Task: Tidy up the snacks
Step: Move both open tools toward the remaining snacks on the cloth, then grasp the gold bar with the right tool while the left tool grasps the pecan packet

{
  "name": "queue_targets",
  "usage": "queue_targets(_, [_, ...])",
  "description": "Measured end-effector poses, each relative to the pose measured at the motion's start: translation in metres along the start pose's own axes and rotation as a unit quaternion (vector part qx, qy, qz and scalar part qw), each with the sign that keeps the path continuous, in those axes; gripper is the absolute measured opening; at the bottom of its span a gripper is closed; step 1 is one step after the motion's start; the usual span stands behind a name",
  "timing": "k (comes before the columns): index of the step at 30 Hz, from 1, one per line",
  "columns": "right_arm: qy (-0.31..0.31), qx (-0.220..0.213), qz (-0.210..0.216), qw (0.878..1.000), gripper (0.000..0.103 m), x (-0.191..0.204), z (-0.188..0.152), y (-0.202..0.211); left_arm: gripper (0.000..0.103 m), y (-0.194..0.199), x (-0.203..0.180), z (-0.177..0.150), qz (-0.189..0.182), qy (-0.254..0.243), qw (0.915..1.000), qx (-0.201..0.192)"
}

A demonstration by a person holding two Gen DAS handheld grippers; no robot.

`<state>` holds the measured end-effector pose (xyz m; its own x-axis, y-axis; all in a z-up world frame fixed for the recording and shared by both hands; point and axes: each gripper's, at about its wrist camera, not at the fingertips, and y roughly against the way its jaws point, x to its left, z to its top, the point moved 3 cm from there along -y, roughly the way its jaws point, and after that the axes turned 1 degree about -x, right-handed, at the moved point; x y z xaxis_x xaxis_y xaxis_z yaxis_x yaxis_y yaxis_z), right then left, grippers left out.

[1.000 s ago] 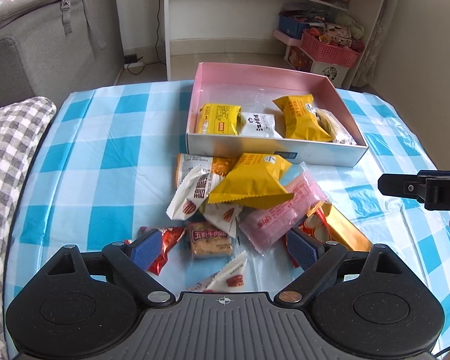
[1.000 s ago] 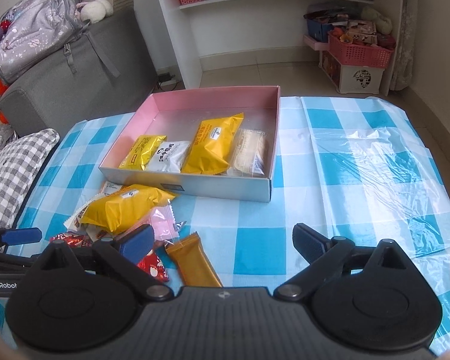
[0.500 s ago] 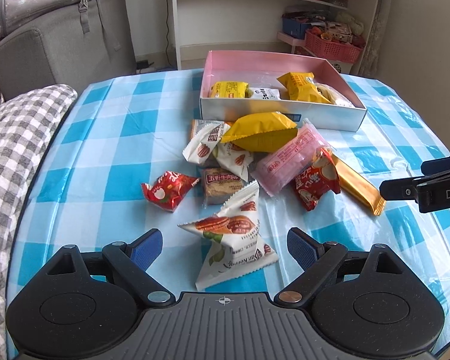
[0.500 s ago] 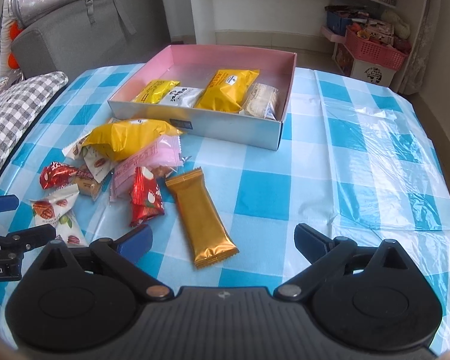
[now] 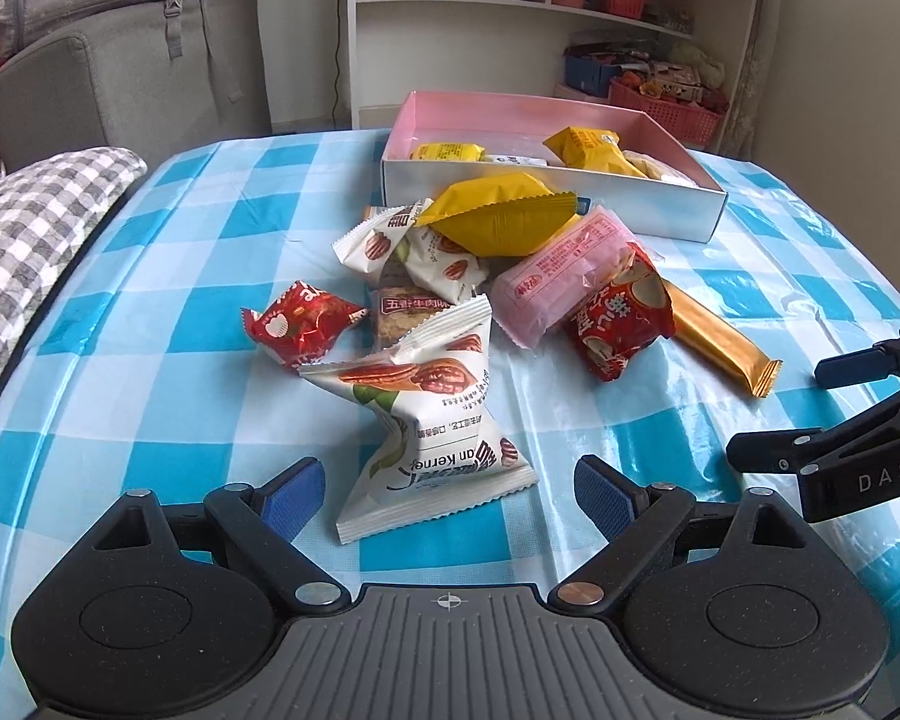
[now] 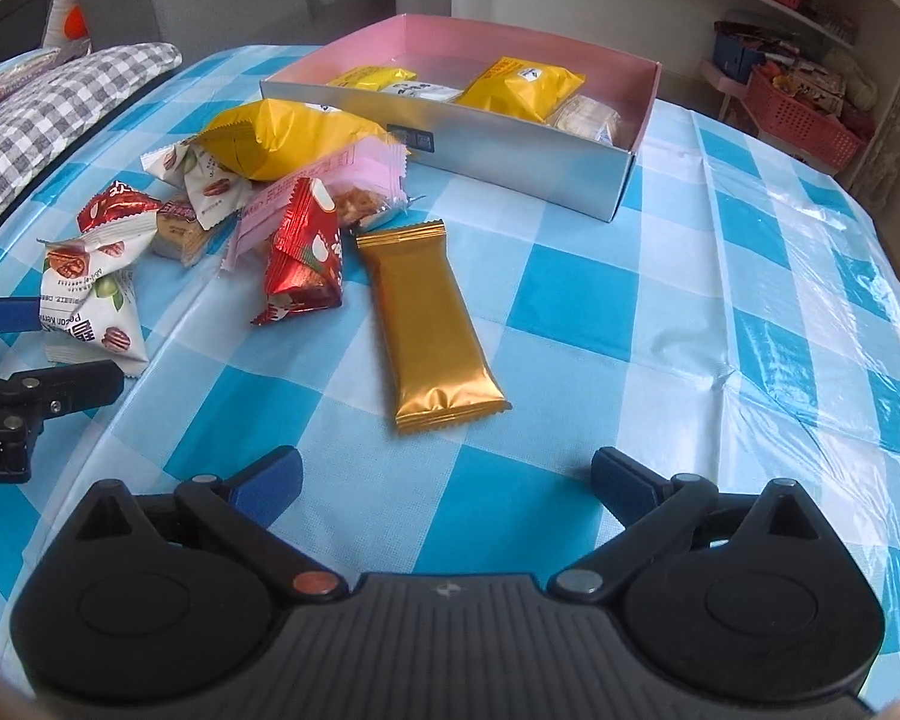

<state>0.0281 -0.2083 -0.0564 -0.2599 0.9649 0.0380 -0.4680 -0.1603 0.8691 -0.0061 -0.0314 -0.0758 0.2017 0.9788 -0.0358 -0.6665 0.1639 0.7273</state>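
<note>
Checked tabletop [image 6: 570, 312]: pink box [image 6: 642, 90] at far edge part-filled; loose snack pile [image 5: 480, 276], gold bar [image 6: 432, 324] outstanding. Left gripper [image 5: 447, 489], right gripper [image 6: 444, 480] both spread wide, empty.

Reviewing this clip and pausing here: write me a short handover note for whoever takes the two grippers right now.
Left gripper: open, empty, low over the white pecan packet.
Right gripper: open, empty, just short of the gold bar.
Pink box sits at the far side of the checked tablecloth.
Done: four packets lie in the box, among them a yellow packet.
Left: the loose pile in front of the box, including a large yellow bag, pink packet, two red packets, white packets, a brown one, plus the gold bar.
</note>
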Motion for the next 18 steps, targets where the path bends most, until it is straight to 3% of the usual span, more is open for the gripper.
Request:
queue_targets(12, [-0.004, -0.052, 0.012, 0.999, 0.103, 0.002, 0.011, -0.012, 0.090, -0.016, 0.007, 0.002, 0.004, 0.034, 0.9993, -0.017])
queue_targets(18, [-0.006, -0.057, 0.010, 0.998, 0.103, 0.002, 0.018, -0.016, 0.079, -0.016, 0.006, 0.005, -0.004, 0.032, 0.9994, -0.016])
